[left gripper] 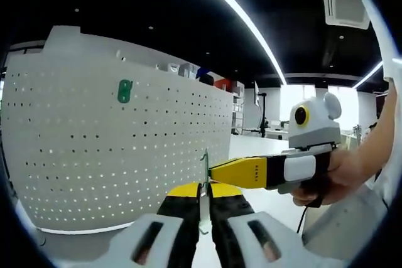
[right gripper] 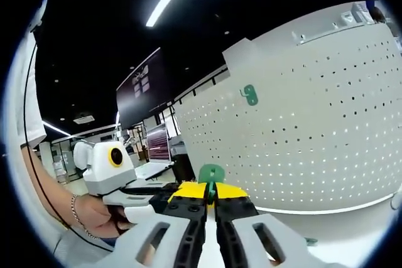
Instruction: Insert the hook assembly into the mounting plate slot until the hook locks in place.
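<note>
status: pre-insertion, parts being held in the air in front of the board, nothing seated yet.

left gripper point(left gripper: 204, 208): jaws are closing tight on a thin metal hook point(left gripper: 204, 183), w/ the wire standing upright between the tips. in the left gripper view the right gripper point(left gripper: 217, 171) is coming in from the right, its yellow tips meeting the hook just above the left tips. a person's hand point(left gripper: 336, 177) is wrapping its handle.

right gripper point(right gripper: 210, 202): jaws are pinching shut on a small green plate point(right gripper: 211, 174), most likely the mounting plate, poking up past the tips. the left gripper point(right gripper: 166, 196) is sitting just beside it, touching or nearly so; contact betw. hook and plate can't be confirmed.

white pegboard point(left gripper: 94, 130) is standing behind both parts, well apart from them. one green piece point(left gripper: 125, 90) is already hanging on it, upper area; same piece point(right gripper: 250, 95) is showing in the right gripper view.

progress, as judged: both parts are picked up and being brought together. remaining: align the hook w/ the plate slot, push until it locks. slot itself is too small to make out.
</note>
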`<action>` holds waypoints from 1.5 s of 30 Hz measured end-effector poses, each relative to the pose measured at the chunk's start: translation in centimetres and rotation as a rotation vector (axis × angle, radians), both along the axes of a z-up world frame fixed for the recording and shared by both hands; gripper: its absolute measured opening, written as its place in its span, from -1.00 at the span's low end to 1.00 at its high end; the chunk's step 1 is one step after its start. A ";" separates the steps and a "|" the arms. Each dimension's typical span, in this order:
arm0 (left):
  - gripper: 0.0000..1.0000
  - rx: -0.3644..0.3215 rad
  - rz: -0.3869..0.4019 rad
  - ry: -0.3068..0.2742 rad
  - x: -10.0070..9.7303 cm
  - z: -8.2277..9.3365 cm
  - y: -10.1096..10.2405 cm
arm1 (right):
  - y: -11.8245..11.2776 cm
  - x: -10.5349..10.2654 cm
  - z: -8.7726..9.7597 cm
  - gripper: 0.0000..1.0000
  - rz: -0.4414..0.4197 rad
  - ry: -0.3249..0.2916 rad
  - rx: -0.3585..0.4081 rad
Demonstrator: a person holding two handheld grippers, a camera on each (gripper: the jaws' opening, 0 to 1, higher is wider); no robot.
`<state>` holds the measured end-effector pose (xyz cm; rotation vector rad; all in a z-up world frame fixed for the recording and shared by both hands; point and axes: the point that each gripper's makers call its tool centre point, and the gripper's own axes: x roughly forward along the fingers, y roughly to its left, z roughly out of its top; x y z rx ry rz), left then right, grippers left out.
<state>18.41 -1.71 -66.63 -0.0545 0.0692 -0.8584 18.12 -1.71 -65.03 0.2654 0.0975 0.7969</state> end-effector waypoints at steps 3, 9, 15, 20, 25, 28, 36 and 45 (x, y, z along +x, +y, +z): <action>-0.83 0.000 -0.001 0.005 0.1 -0.1 0.0 | 0.0 0.0 0.0 -0.99 -0.001 0.003 0.000; -0.65 -0.001 0.000 0.020 0.0 -0.4 0.1 | -0.1 0.0 -0.1 -0.99 -0.003 0.004 -0.004; -0.40 0.019 0.000 0.039 0.0 -0.9 0.0 | 0.0 0.0 -0.1 -0.99 0.002 0.005 -0.008; -0.19 0.041 -0.007 0.042 -0.2 -1.2 -0.1 | -0.1 0.0 -0.2 -0.99 0.003 0.009 -0.009; 0.08 0.061 -0.016 0.049 -0.3 -1.6 -0.4 | -0.2 -0.1 -0.2 -0.99 0.002 0.011 -0.009; 0.37 0.071 -0.015 0.066 -0.2 -2.0 -0.5 | -0.2 -0.1 -0.2 -0.99 0.002 0.011 -0.008; 0.62 0.086 -0.019 0.071 -0.4 -2.4 -0.6 | -0.1 -0.1 -0.2 -0.99 0.006 0.012 -0.010; 0.62 0.081 -0.021 0.078 -0.4 -2.5 -0.6 | -0.2 0.0 0.1 -0.99 -0.006 0.002 -0.025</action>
